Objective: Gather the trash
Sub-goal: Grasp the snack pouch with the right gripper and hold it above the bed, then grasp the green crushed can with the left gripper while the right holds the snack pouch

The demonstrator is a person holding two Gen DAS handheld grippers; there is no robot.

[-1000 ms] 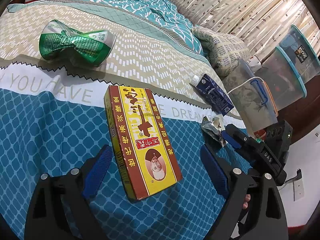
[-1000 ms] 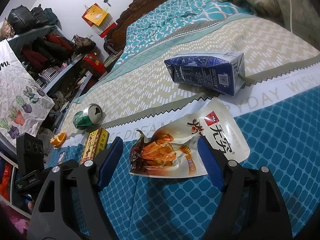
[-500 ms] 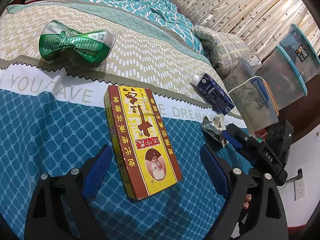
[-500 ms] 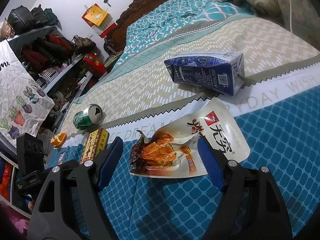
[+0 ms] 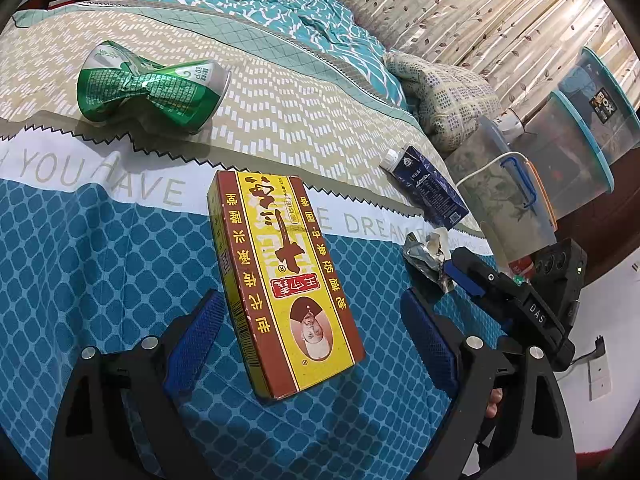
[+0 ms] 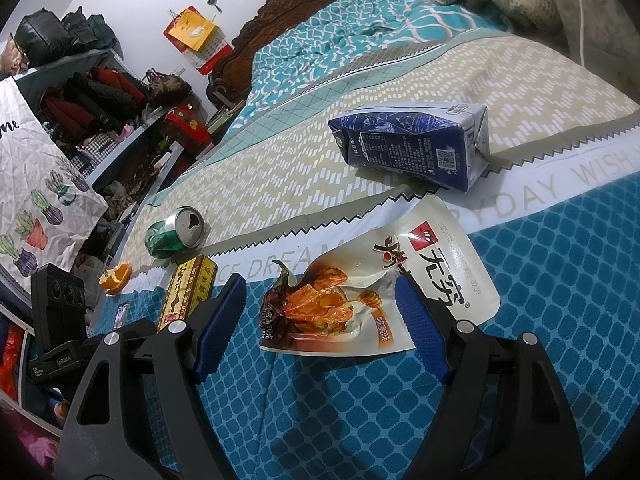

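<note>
Nothing has moved since earlier. On the bed, my left claw (image 5: 308, 336) stands spread around the box (image 5: 280, 280): light, stiff, best pinched across its long sides. My right claw (image 6: 320, 320) stands spread over the pouch (image 6: 372, 288): limp, slippery.

Between your left fingers (image 5: 192, 344) of ribbed blue rubber lies a glossy printed cardboard box (image 5: 280, 276) on matt quilted cloth (image 5: 80, 264). Beyond them sits a crumpled shiny metal can (image 5: 152, 88). Between your right fingers (image 6: 420, 328) lies a slick, glossy plastic snack pouch (image 6: 380, 292), with a smooth coated-paper carton (image 6: 412, 144) beyond.
</note>
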